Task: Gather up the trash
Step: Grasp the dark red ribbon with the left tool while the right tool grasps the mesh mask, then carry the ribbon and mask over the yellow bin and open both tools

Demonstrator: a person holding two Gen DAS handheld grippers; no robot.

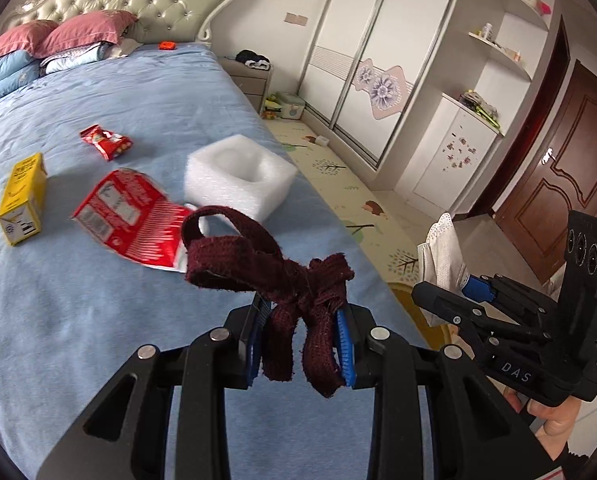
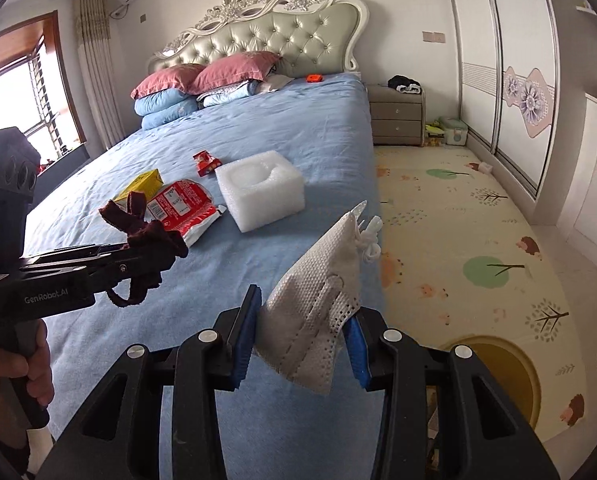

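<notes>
My left gripper (image 1: 303, 320) is shut on a knotted maroon fabric strip (image 1: 282, 268) and holds it above the blue bed (image 1: 98, 300); it also shows in the right wrist view (image 2: 146, 232). My right gripper (image 2: 304, 320) is shut on a white face mask (image 2: 318, 292), held over the bed's right edge; the mask also shows in the left wrist view (image 1: 444, 256). On the bed lie a white foam block (image 1: 238, 176), a red-and-white wrapper (image 1: 134, 216), a small red wrapper (image 1: 106, 142) and a yellow carton (image 1: 22, 196).
Pillows and folded quilts (image 2: 194, 88) lie at the headboard with a small orange object (image 2: 313, 77). A patterned play mat (image 2: 478, 240) covers the floor on the right. A bedside drawer unit (image 2: 396, 120), sliding wardrobe (image 2: 510, 60) and brown door (image 1: 570, 160) stand beyond.
</notes>
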